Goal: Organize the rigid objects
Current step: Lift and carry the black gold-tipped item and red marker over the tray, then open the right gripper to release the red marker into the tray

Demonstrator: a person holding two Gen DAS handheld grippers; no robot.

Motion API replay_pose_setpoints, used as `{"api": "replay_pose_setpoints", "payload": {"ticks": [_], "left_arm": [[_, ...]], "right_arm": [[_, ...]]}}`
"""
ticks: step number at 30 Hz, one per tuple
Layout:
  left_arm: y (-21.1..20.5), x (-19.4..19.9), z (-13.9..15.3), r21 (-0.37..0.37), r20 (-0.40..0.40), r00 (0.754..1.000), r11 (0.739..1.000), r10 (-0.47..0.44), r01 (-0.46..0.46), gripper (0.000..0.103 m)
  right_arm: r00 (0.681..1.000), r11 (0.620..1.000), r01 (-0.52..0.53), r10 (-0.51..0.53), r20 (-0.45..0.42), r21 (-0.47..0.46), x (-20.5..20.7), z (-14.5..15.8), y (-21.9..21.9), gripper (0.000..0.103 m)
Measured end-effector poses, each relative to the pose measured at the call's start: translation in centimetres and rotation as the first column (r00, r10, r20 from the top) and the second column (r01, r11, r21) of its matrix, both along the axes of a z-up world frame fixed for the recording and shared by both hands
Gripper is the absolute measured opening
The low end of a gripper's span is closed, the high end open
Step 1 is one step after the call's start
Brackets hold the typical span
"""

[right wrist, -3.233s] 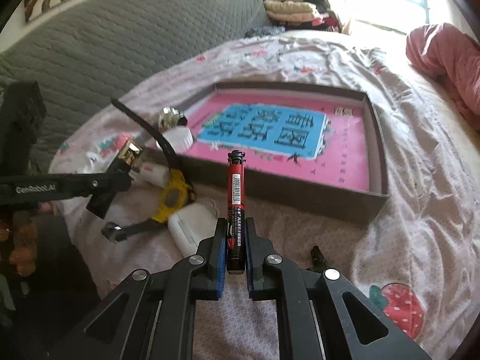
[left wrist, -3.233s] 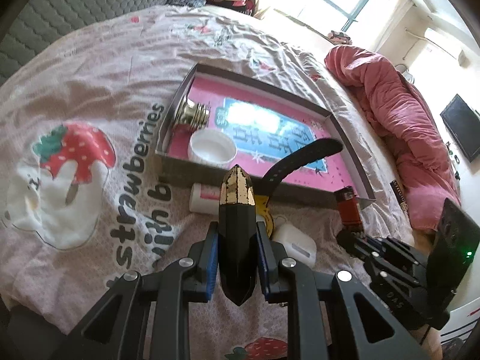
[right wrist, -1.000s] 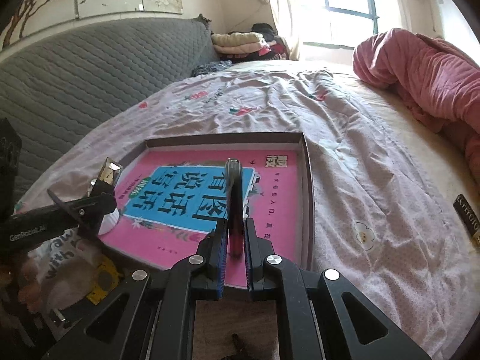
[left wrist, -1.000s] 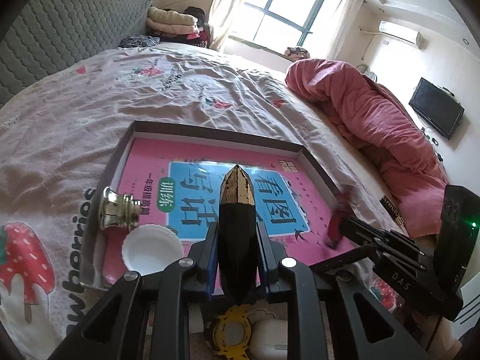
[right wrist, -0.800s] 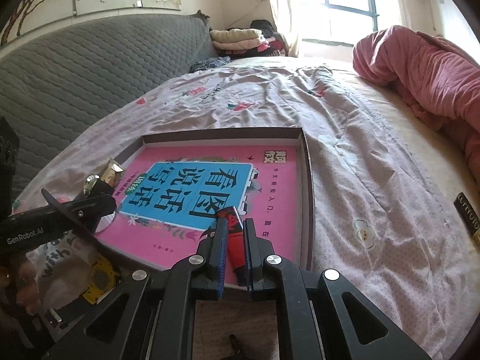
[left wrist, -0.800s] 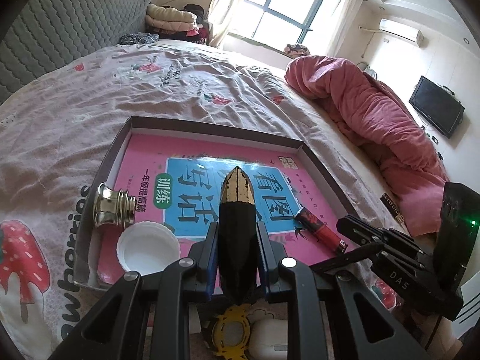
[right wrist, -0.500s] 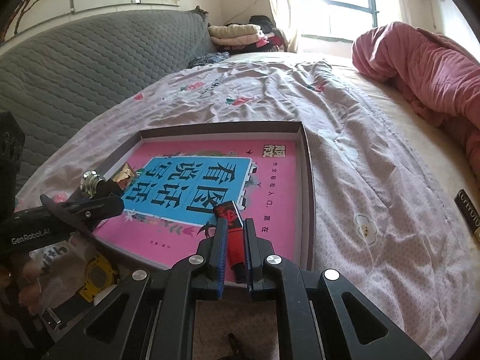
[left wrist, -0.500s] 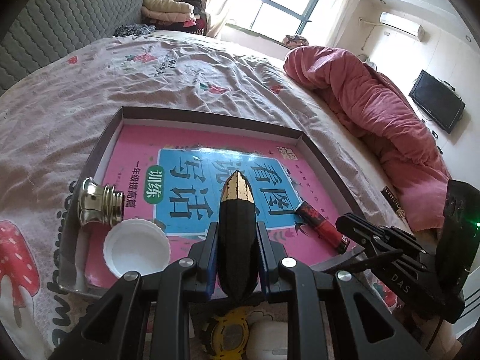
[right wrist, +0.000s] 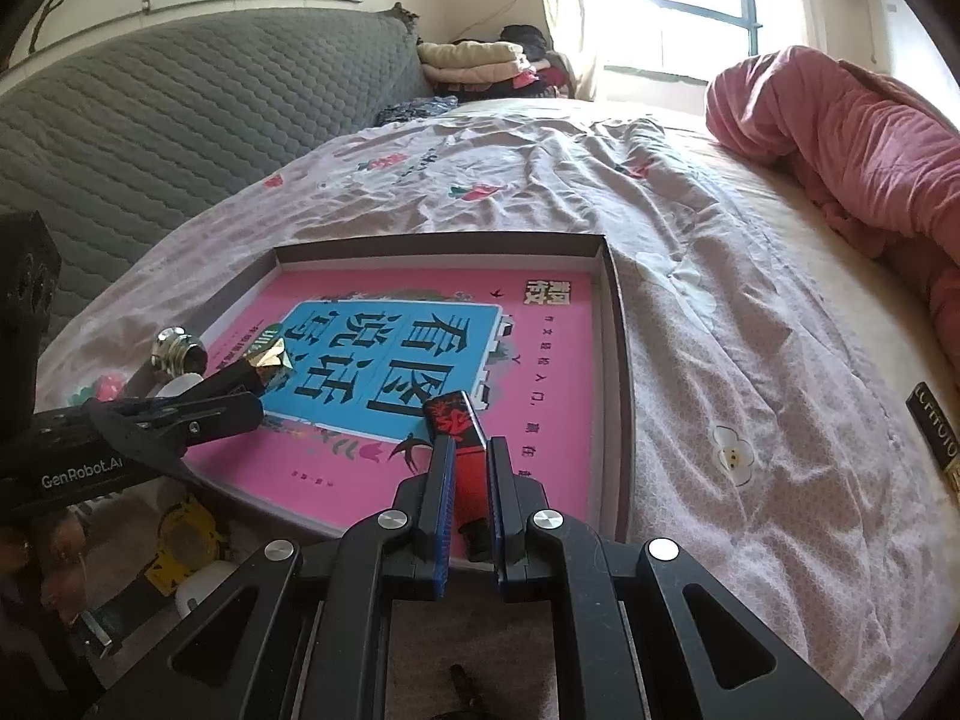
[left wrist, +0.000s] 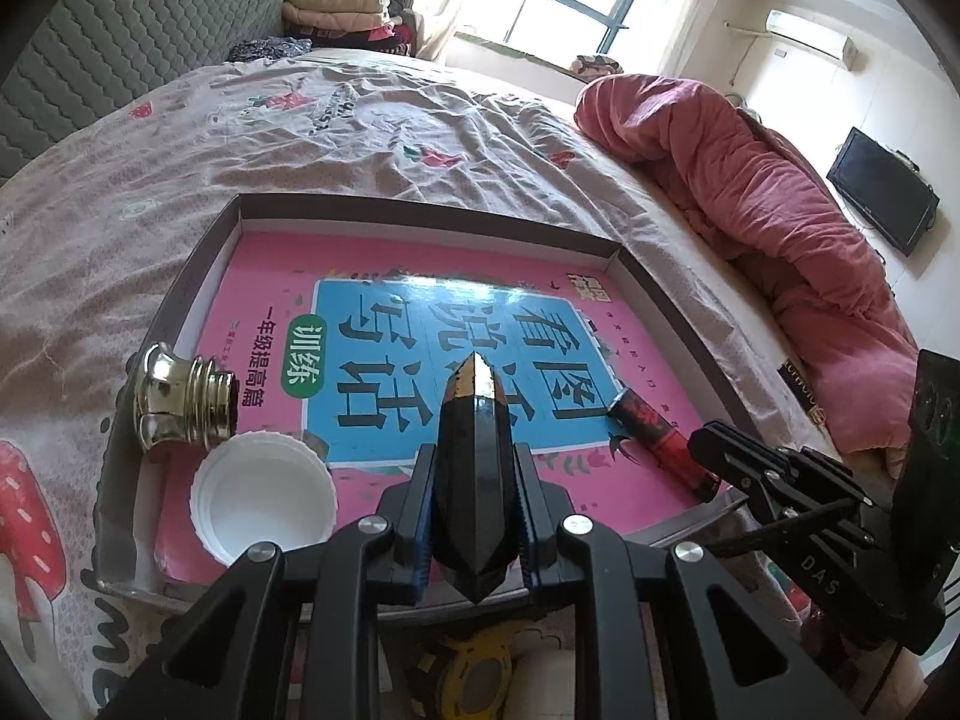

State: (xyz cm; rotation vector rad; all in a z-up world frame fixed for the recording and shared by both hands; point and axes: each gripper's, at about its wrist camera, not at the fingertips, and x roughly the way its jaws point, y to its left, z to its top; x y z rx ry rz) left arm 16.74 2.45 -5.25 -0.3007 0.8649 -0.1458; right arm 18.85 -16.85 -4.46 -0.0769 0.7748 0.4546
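Tray on the bed serves as the collecting place, so both grippers hang over its near edge. The left gripper has its fingers clamped on a black faceted case, gold tip and long axis pointing toward the far wall. The right gripper has its fingers nearly shut around a red lighter, which lies lengthwise away from the camera, far end apparently resting on the pink book.

I see open room across the middle and far end of the tray. Its left near corner is blocked by the brass bottle and white lid; the red tube crowds the right.
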Motion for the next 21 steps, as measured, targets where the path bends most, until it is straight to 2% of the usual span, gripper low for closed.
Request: {"api": "replay_pose_setpoints", "payload": {"ticks": [3,6,12,18,21], "left_arm": [[-0.3,0.2,-0.2,0.031,-0.008,1.000,1.000,-0.004,0.005,0.023],[-1.0,0.3,-0.4,0.102,-0.022,1.000,0.995,-0.008,0.011,0.023],[-1.8,0.3,-0.4,0.165,-0.019,0.999,0.986,-0.027,0.030,0.023],[-1.5,0.3,-0.4,0.149,-0.019,1.000,0.988,-0.025,0.028,0.023],[-1.1,0.3,-0.4,0.110,-0.023,1.000,0.994,-0.017,0.019,0.023]], "right_arm": [[1.000,1.000,0.001,-0.001,-0.011,0.012,0.1,0.0,-0.2,0.010],[1.000,1.000,0.000,0.000,-0.011,0.011,0.1,-0.1,-0.2,0.010],[1.000,1.000,-0.005,0.005,-0.003,-0.012,0.0,0.0,0.0,0.011],[1.000,1.000,-0.009,0.009,-0.002,-0.016,-0.1,0.0,0.1,0.016],[1.000,1.000,-0.011,0.011,0.001,-0.022,-0.1,-0.1,0.1,0.019]]}}
